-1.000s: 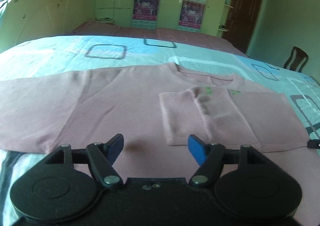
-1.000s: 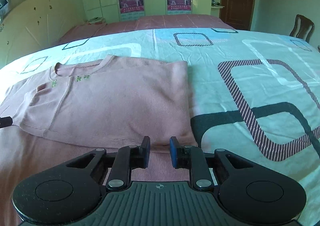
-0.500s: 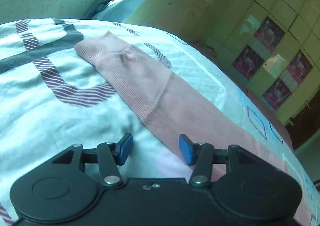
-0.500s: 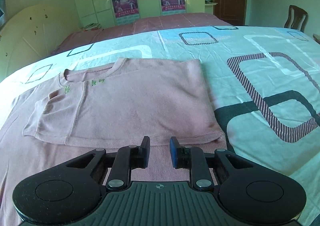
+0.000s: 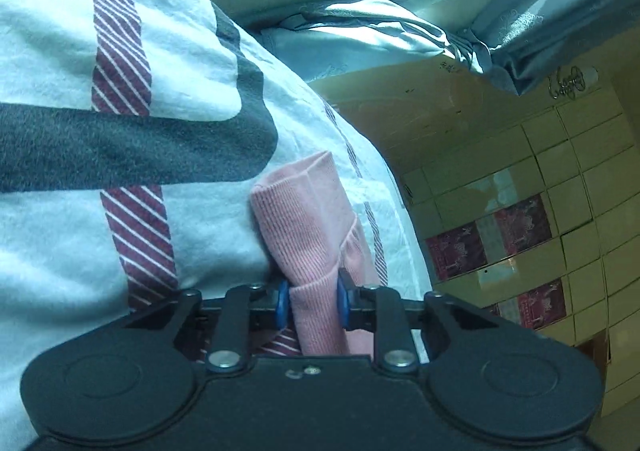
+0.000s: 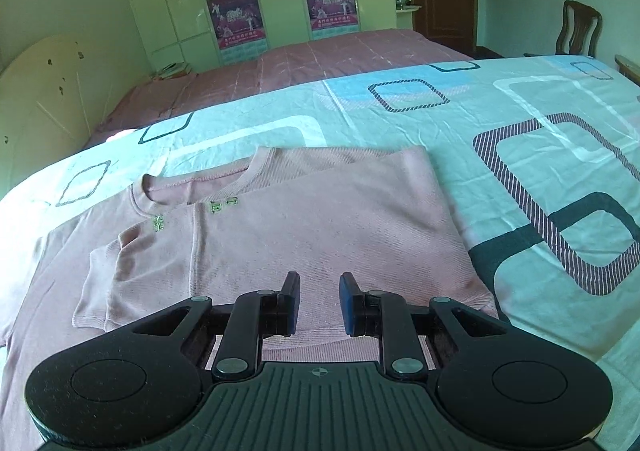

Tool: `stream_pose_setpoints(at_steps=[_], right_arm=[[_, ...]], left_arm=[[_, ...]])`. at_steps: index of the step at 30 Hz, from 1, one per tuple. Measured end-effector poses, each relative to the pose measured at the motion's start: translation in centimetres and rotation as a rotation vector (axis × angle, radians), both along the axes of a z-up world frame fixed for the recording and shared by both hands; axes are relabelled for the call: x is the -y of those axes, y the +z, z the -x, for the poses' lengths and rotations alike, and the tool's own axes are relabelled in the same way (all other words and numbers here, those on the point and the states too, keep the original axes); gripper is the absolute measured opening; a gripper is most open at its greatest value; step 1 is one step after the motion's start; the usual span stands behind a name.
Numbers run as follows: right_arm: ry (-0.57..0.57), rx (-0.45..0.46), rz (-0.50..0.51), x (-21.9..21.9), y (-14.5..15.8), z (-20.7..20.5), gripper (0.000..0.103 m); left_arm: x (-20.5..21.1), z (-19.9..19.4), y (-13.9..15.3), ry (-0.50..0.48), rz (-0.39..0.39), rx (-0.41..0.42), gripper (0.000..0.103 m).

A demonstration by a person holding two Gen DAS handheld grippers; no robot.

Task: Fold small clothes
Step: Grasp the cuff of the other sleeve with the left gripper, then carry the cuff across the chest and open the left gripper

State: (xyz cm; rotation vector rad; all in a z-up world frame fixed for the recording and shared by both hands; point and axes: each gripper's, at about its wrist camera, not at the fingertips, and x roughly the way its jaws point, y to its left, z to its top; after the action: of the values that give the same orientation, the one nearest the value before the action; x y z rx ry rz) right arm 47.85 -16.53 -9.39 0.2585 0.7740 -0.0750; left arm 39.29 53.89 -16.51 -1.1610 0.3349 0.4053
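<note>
1. Left wrist view, nearest: the left gripper (image 5: 311,301) has its blue pads on either side of a bunched pink ribbed sleeve cuff (image 5: 306,227). The jaws are closing, and the cloth is already pinched between them.
2. Beyond the jaws, toward 12 o'clock, the cuff stands up in a soft fold over the patterned bedsheet (image 5: 72,219).
3. Farther off, at 1 to 2 o'clock, a bundled blue curtain (image 5: 520,27) hangs before a window, with yellow-green cupboards below it.
4. Right wrist view, nearest: the right gripper (image 6: 319,303) hovers over the near hem of the pink long-sleeved top (image 6: 304,235). A narrow gap shows between its pads, and nothing is in it.
5. The top lies flat on the sheet, spreading from 9 to 1 o'clock, with one sleeve already folded across the chest and the collar toward 11 o'clock.
6. Far beyond, a second bed with a pink cover, a poster-covered wardrobe at 12 o'clock, and a wooden chair (image 6: 578,29) at 2 o'clock.
7. Handling, as a judgement: the knit looks light, limp and stretchy. It should drape rather than hold shape. The thicker ribbed cuff and hem are likely the surest places to grip.
8. Only the left view shows the gripped cuff; only the right shows the garment's body and fold.
</note>
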Motion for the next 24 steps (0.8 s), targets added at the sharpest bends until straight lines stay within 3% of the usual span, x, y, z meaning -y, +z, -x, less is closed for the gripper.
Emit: stream_pose_setpoints(at_steps=[4, 8, 12, 17, 24], right_arm=[[-0.032, -0.032, -0.031, 0.2, -0.8, -0.4, 0.021], [-0.026, -0.031, -0.041, 0.2, -1.0, -0.2, 0.021], [-0.013, -0.019, -0.031, 0.4, -1.1, 0.0, 0.021], [-0.021, -0.008, -0.062, 1.4, -1.5, 0.0, 0.021], [-0.025, 0.012, -0.114, 2.9, -1.7, 0.8, 0.021]], left_arm=[[-0.1, -0.5, 0.2, -0.03, -0.051, -0.036, 0.015], [1.5, -1.4, 2.1, -0.055, -0.194, -0.111, 0.01], [5.6, -2.6, 5.4, -0.158, -0.326, -0.091, 0.01], [14.8, -4.9, 8.7, -0.363, -0.432, -0.048, 0.01], [31.3, -7.4, 8.4, -0.63, -0.51, -0.037, 0.01]])
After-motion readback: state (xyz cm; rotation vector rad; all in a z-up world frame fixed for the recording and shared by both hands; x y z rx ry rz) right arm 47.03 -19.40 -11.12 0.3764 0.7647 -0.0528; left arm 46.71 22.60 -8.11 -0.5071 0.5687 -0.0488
